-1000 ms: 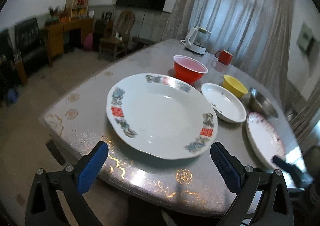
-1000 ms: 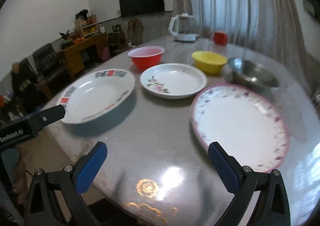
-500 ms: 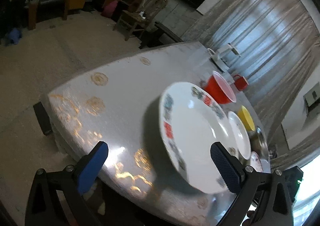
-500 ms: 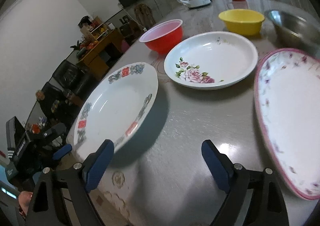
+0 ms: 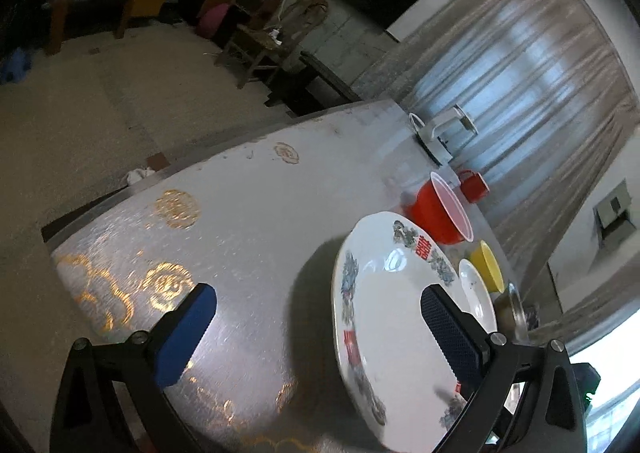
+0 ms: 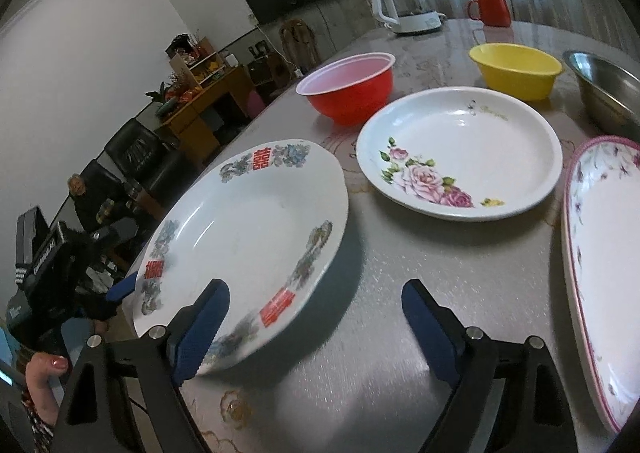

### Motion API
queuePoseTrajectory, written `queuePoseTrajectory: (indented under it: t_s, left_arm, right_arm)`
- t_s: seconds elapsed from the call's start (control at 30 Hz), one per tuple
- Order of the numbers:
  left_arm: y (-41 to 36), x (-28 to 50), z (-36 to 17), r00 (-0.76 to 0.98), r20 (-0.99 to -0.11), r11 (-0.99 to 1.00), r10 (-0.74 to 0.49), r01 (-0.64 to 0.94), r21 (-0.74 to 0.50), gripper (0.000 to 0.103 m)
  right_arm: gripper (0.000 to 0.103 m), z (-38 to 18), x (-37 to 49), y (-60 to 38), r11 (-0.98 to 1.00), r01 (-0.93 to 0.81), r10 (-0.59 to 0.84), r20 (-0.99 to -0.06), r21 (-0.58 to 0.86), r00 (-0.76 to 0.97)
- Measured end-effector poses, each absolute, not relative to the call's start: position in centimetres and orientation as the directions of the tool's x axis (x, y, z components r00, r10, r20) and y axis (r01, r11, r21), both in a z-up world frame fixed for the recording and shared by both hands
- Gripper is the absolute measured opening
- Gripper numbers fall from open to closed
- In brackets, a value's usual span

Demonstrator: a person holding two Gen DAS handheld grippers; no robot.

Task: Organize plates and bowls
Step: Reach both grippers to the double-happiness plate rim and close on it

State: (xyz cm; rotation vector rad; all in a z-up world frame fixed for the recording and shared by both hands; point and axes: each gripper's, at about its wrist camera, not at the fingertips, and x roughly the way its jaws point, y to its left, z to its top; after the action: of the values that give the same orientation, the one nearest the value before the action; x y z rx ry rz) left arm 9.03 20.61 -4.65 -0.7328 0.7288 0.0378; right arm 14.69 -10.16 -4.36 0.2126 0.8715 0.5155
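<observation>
A large white plate with red characters (image 6: 248,229) lies near the table's corner; it also shows in the left wrist view (image 5: 384,317). My right gripper (image 6: 316,329) is open, its left finger over that plate's near rim. My left gripper (image 5: 320,329) is open, its right finger over the same plate; it shows at the plate's left edge in the right wrist view (image 6: 120,289). Behind lie a rose plate (image 6: 460,153), a pink-rimmed plate (image 6: 604,265), a red bowl (image 6: 348,89), a yellow bowl (image 6: 516,69) and a steel bowl (image 6: 608,89).
A white kettle (image 6: 404,1) and a red mug (image 6: 492,9) stand at the far end of the silver table (image 6: 400,353). The table's corner and edge (image 5: 120,213) are to the left. A chair and wooden desk stand on the floor beyond.
Both grippers have moved in to the large plate. The left one has rolled and swung left, the right one has come lower and turned to the plate's other side.
</observation>
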Motion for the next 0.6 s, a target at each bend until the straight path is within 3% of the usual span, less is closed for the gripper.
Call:
queuePoseTrajectory:
  t_s: [0.07,0.23,0.43,0.6]
  left_arm:
    - [20.3,9.4,-4.6,0.766,-0.603,0.77,-0.223,-0.24,-0.591,0.103]
    - [19.8,10.4,-4.6,0.765,-0.602,0.803,-0.231,-0.199,-0.561,0.103]
    - [18.4,11.3,-4.6,0.753,-0.605,0.84,-0.261,-0.132,-0.527,0.101]
    - [16.6,12.1,-4.7,0.739,-0.609,0.874,-0.287,-0.057,-0.482,0.096]
  right_arm:
    - [0.079,-4.4,14.7,-10.0,0.854,-0.357,0.519,-0.667,0.379,0.535]
    - [0.069,-4.7,15.3,-10.0,0.836,-0.369,0.549,-0.641,0.406,0.536]
    - [0.046,-5.3,17.1,-9.7,0.79,-0.38,0.613,-0.616,0.481,0.495]
    - [0.029,-5.9,18.1,-9.7,0.759,-0.363,0.65,-0.598,0.54,0.469]
